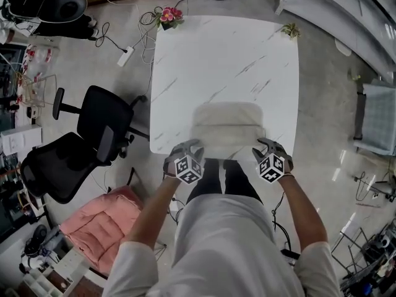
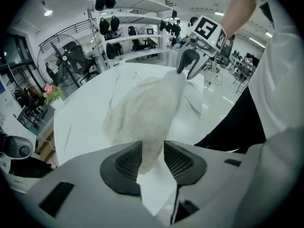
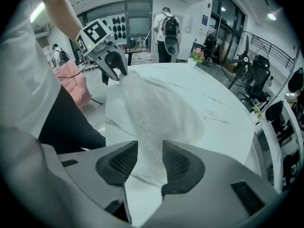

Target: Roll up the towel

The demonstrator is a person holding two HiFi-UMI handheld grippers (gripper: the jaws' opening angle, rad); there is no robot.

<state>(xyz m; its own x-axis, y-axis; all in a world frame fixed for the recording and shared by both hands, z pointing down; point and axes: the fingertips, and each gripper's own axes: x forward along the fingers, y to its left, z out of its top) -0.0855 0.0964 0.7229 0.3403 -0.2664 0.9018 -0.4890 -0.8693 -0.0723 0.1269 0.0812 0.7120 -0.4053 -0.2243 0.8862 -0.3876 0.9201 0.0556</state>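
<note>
At near edge of table (image 1: 216, 54): towel (image 1: 228, 127), cream, near hem running side to side; left gripper (image 2: 153, 152) clenched on its left corner, right gripper (image 3: 150, 155) on its right (equally near); cloth stretches away from both jaws.

Cream towel (image 1: 227, 119), near edge raised, apparently partly folded

L gripper (image 2: 152, 156) jaws pinch 1 corner of the cream towel (image 2: 147, 108). Towel stretches along the white table (image 2: 80, 122) edge nearest the person (image 2: 278, 103), up to R gripper (image 2: 189, 71), which grips the other corner. Pink flowers (image 2: 51, 92) sit at a far table corner.
</note>
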